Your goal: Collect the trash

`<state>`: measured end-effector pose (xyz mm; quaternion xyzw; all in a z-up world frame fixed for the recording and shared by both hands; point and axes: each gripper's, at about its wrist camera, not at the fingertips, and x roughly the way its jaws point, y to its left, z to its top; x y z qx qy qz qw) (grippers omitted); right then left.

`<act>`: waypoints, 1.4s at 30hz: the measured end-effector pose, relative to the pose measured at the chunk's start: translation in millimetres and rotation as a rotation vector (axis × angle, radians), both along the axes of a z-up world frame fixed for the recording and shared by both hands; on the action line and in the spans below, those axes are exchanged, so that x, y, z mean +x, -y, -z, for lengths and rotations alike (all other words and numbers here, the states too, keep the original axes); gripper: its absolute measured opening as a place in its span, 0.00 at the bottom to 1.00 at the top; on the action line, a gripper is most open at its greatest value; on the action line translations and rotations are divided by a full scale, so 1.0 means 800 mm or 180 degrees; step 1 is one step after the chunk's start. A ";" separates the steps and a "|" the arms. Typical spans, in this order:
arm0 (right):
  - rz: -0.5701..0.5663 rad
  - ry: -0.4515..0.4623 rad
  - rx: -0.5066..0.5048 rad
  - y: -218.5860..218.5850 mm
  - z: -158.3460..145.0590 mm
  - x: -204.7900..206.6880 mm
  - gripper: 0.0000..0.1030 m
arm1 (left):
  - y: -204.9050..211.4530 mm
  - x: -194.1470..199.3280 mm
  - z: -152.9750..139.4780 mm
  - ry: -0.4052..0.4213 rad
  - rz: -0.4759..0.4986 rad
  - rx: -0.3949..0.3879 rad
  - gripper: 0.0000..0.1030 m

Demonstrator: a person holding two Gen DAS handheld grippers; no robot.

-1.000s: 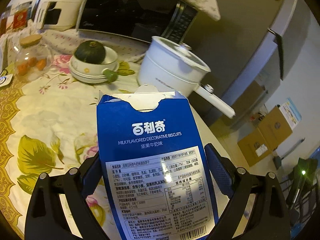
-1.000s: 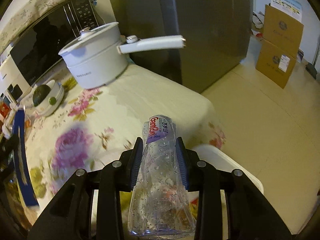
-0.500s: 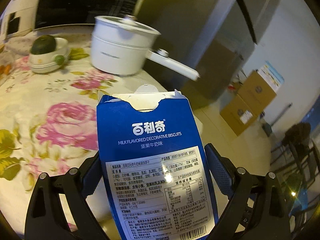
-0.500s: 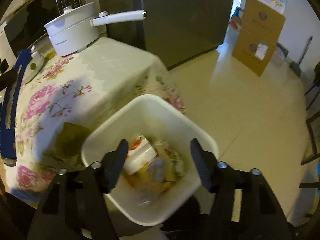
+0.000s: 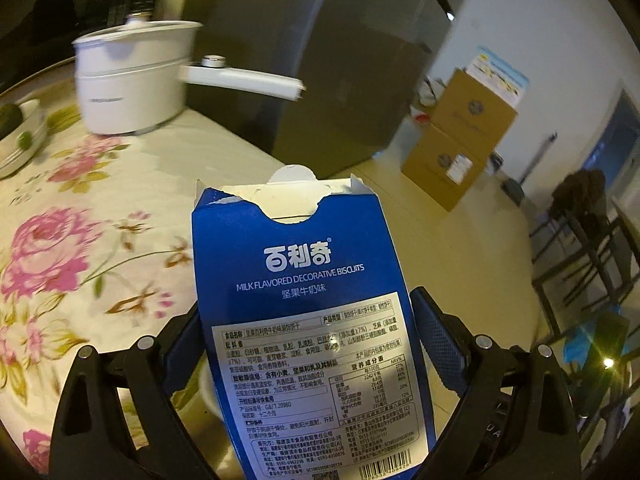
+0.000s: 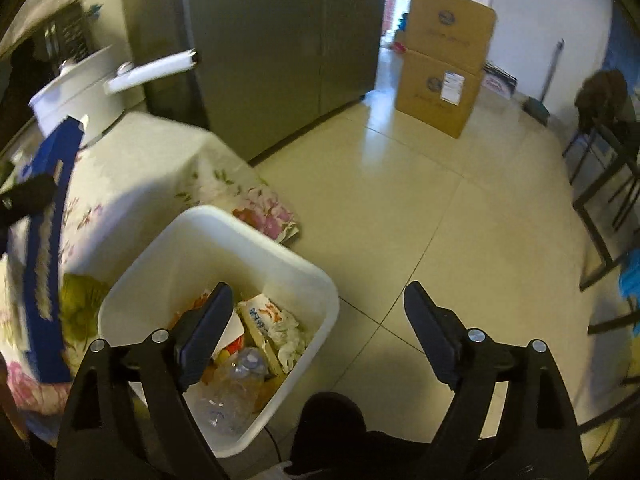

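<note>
Black frames, blue-padded fingers point(image 5: 438, 344), apparently ribbed

My black left fingers point(image 5: 438, 350) with their blue pads flank a blue biscuit box point(image 5: 304, 320) lettered in white. The desk point(image 5: 72, 240) wears cream cloth with pink roses. White pot point(image 5: 128, 80), white bin point(image 6: 224, 248), brown cartons point(image 6: 444, 60), beige floor point(image 6: 460, 220).

Floral table point(image 5: 80, 240) – white pot point(image 5: 132, 84); floor point(image 6: 440, 220) – bin point(image 6: 240, 232)
</note>
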<state>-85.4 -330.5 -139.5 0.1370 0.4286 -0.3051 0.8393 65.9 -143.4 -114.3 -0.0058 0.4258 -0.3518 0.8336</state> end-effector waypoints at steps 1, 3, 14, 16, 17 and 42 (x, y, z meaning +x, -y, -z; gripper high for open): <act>0.0049 0.0037 0.0007 0.005 0.000 -0.003 0.83 | 0.007 -0.001 0.001 -0.0005 0.0038 0.0018 0.89; 0.0125 0.0080 0.0020 0.013 -0.001 -0.007 0.84 | 0.026 0.000 0.004 -0.0036 0.0147 0.0054 0.90; 0.0425 0.0294 -0.0263 0.032 -0.017 -0.023 0.89 | 0.055 0.004 0.004 0.0012 0.0185 0.0243 0.92; 0.0424 0.0335 -0.0328 0.030 -0.022 -0.021 0.90 | 0.052 0.004 0.001 0.0031 0.0150 0.0258 0.93; 0.0424 0.0362 -0.0359 0.028 -0.024 -0.020 0.92 | 0.048 0.003 -0.001 0.0049 0.0133 0.0262 0.93; -0.0076 0.0919 -0.0816 -0.072 -0.074 0.019 0.93 | -0.053 -0.026 -0.040 0.1014 -0.0676 0.0594 0.94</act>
